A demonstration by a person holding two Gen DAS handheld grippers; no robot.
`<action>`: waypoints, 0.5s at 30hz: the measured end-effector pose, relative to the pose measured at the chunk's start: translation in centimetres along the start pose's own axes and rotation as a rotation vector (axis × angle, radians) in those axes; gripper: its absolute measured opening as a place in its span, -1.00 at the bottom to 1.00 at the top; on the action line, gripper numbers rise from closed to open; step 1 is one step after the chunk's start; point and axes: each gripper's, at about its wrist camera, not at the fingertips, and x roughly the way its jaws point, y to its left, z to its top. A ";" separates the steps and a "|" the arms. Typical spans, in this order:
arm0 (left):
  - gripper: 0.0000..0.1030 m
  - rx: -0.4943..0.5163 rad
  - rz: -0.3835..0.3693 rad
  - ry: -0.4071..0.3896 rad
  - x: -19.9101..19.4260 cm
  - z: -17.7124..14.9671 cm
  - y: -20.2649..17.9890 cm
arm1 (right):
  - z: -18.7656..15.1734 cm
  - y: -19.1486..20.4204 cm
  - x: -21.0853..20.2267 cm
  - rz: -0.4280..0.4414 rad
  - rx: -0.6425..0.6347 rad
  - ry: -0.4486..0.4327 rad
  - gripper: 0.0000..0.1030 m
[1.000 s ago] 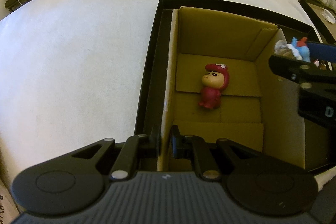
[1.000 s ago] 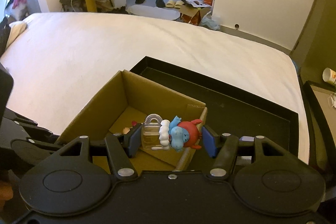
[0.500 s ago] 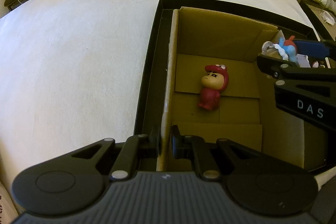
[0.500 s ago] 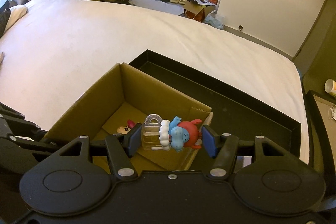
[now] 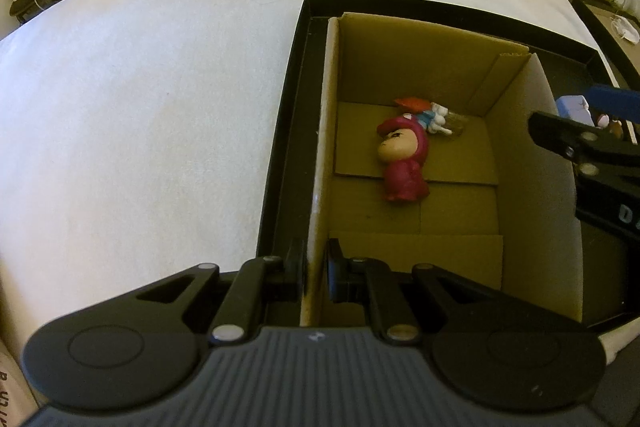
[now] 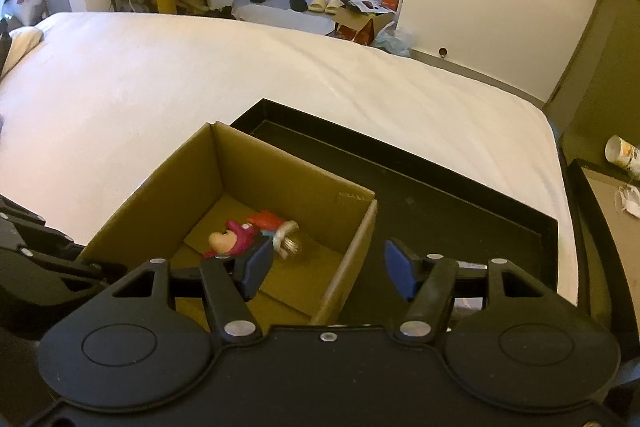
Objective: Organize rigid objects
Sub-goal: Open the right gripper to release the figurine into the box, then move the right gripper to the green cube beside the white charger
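Left gripper (image 5: 313, 273): pointed steeply downward; its fingers (image 5: 338, 275) are clamped tight on the near left wall of the cardboard box (image 5: 516, 163).
Right gripper (image 6: 326, 269): angled down over the box's right wall; its blue pads (image 6: 398, 269) have just been spreading apart, and nothing is held between them.
Cardboard box: set in the left end of a black tray (image 6: 448, 211) on a white bed (image 5: 152, 99).
Blue-and-red figurine with clear bottle (image 5: 434, 117): lying on the box floor by the far wall.
Red-hooded figurine (image 5: 402, 161): lying on its back, touching the other toy.
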 end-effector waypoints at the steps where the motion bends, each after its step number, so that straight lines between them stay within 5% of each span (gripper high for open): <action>1: -0.80 0.000 0.001 0.000 0.0 0.0 0.0 | -0.1 -0.1 -0.1 0.000 0.003 -0.001 0.20; 15: -0.80 0.010 0.017 0.001 0.0 0.1 -0.5 | -2.1 -2.5 -1.8 -0.006 0.077 0.000 0.21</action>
